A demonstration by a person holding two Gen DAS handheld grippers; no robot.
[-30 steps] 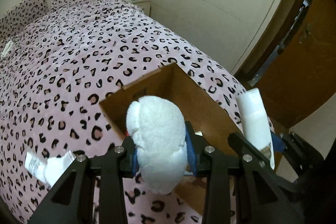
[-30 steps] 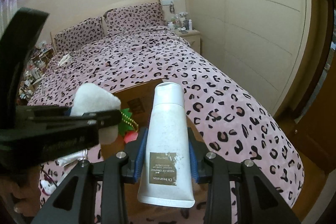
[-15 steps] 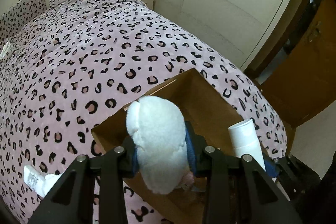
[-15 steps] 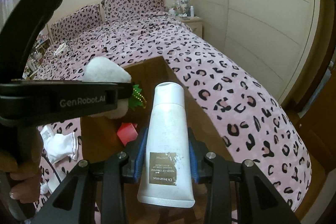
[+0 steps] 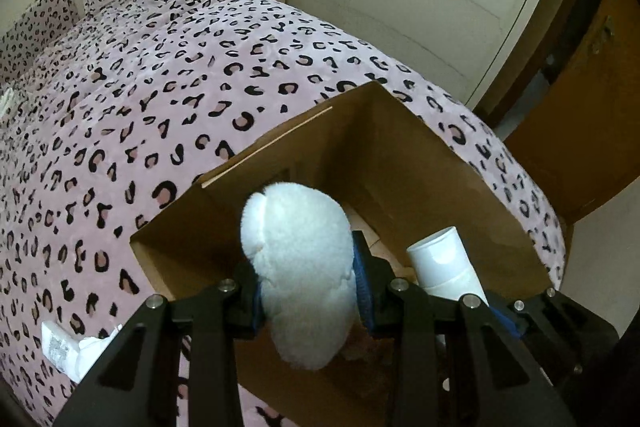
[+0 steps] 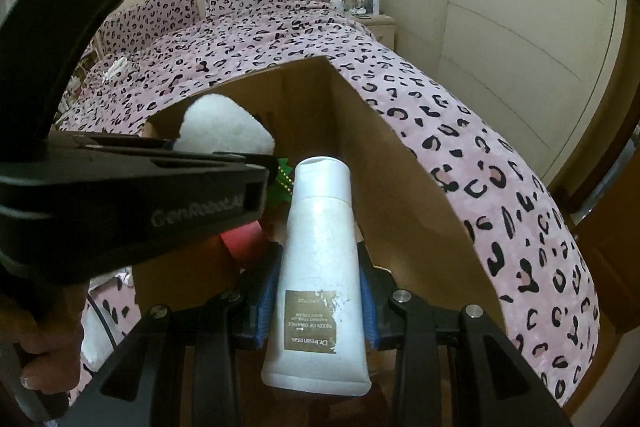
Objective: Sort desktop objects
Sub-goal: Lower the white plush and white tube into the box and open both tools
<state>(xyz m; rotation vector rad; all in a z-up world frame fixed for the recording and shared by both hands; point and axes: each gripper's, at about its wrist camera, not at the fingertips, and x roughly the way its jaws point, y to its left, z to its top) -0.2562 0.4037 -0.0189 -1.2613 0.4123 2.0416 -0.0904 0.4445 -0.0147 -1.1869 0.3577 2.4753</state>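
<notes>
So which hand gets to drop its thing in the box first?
Probably the right: its hand-held gripper holds the white tube over the cardboard box's open middle, while the left's fluffy toy sits nearer a wall.

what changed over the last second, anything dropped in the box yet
Nothing dropped yet. Both grippers have come down toward the cardboard box, which now fills more of each view. The left gripper still clamps the white plush and the right gripper still clamps the cream tube, both over the opening. The box and bedspread have not moved.
</notes>
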